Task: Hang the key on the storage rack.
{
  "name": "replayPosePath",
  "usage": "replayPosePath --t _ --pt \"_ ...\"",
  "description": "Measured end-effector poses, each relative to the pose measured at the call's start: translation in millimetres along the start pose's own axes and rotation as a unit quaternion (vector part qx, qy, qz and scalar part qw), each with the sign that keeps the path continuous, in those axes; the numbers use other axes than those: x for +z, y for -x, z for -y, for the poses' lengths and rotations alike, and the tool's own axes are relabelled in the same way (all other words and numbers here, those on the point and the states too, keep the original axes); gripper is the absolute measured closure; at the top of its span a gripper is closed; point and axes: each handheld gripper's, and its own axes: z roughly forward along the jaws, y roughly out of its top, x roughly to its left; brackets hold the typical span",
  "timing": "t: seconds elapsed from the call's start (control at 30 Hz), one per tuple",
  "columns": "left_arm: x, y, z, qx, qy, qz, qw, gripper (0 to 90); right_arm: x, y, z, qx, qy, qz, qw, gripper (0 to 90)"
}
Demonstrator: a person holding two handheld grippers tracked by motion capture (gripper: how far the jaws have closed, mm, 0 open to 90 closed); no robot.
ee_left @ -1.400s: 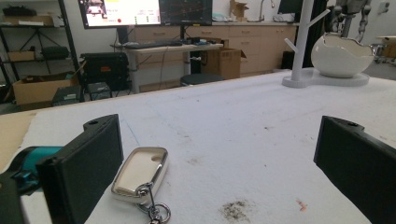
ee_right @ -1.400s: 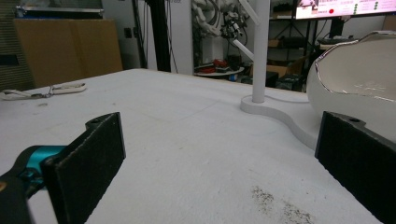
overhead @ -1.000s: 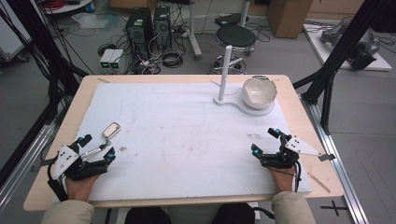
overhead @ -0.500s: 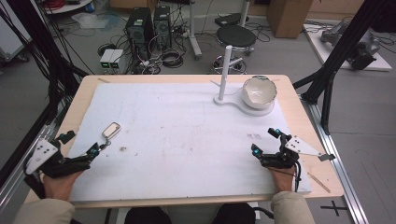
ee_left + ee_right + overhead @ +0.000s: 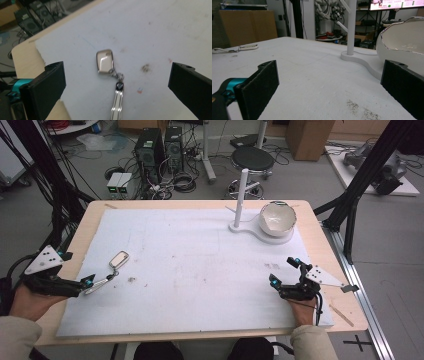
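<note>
No readable text, label or number anywhere.

Even, diffuse overhead light; shadows faint and soft. White mat [image 5: 200, 265] bright, near washed out. High view slightly grainy, soft at edges. Left gripper view mildly blurred; key fob [image 5: 105, 61] shows glare. Right gripper view: near jaws soft, bowl [image 5: 404, 45] rim glinting, background screen overexposed.

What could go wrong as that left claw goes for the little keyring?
The key fob and its strap lie flat on the white mat, so the open left gripper might scrape the mat or push the fob away instead of catching it. The fob also sits near the mat's left edge, so a nudge could slide it off onto the wooden table.
</note>
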Motion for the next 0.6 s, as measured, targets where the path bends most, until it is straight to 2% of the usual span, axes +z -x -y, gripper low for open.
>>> replayPosePath --t 0.07,0.13,0.2,0.33,0.37,0.47,0.6 --pt "2.1 -4.2 -2.6 0.019 -0.029 -0.001 0.9994 1.7 0.0 0.1 0.0 0.0 0.0 0.0 1.0 0.8" --pt "4.2 -8.2 -4.4 0.029 -0.052 0.007 0.9982 1.7 0.0 0.1 0.0 0.0 0.0 0.0 1.0 0.8" --pt "7.2 -11.5 -5.7 0.038 -0.081 0.017 0.9958 1.7 0.3 1.0 -0.1 -0.005 0.003 0.001 1.0 0.8" --pt "15.2 -16.3 -6.3 0.052 -0.141 0.03 0.9882 1.7 0.3 1.1 0.0 -0.004 0.002 0.0 1.0 0.8" --pt "18.1 -17.2 -6.1 0.058 -0.155 0.032 0.9857 1.7 0.3 1.1 0.0 -0.004 0.003 0.0 1.0 0.8" --pt "23.8 -19.1 -6.6 0.071 -0.182 0.038 0.9801 1.7 0.3 1.1 0.0 -0.006 0.002 0.001 1.0 0.8" --pt "30.2 -20.6 -4.9 0.076 -0.2 0.045 0.9758 1.7 0.0 0.9 0.0 -0.002 0.001 0.001 1.0 0.8"
